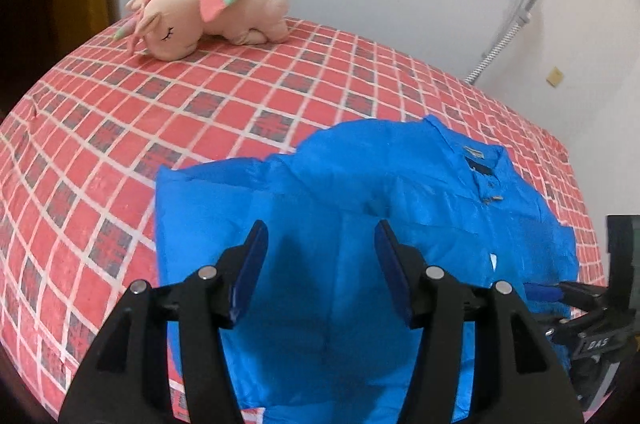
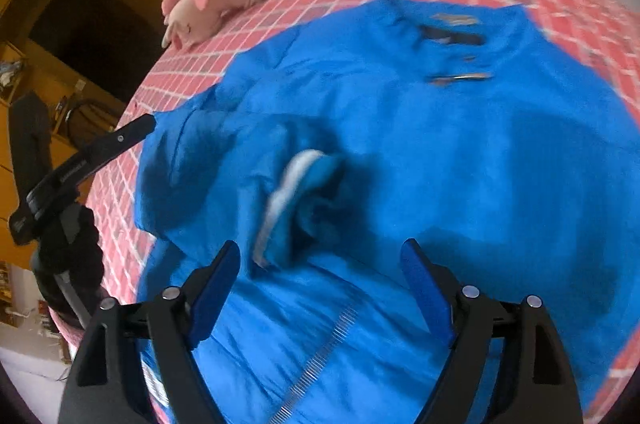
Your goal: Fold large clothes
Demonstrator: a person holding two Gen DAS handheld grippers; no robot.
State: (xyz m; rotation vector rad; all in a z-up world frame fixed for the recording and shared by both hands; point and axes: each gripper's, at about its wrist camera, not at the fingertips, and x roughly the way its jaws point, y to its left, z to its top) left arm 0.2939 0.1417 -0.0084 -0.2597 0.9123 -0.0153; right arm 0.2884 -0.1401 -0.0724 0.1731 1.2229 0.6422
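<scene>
A blue jacket (image 2: 400, 151) lies collar-up on the red checked bed (image 1: 120, 143) near a plush unicorn (image 1: 208, 11), as the left gripper (image 1: 320, 236) and right gripper (image 2: 320, 256) hover over it, jaws open and empty; pinching matching edges should keep the fold square.

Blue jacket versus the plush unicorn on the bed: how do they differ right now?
The blue jacket lies spread flat and near the hand-held grippers; the plush unicorn sits bulky at the far corner. The jacket is one solid blue, with a zipper; the unicorn is pale pink with coral mane. Both rest on the red checked bedspread, untouched by either gripper.
</scene>
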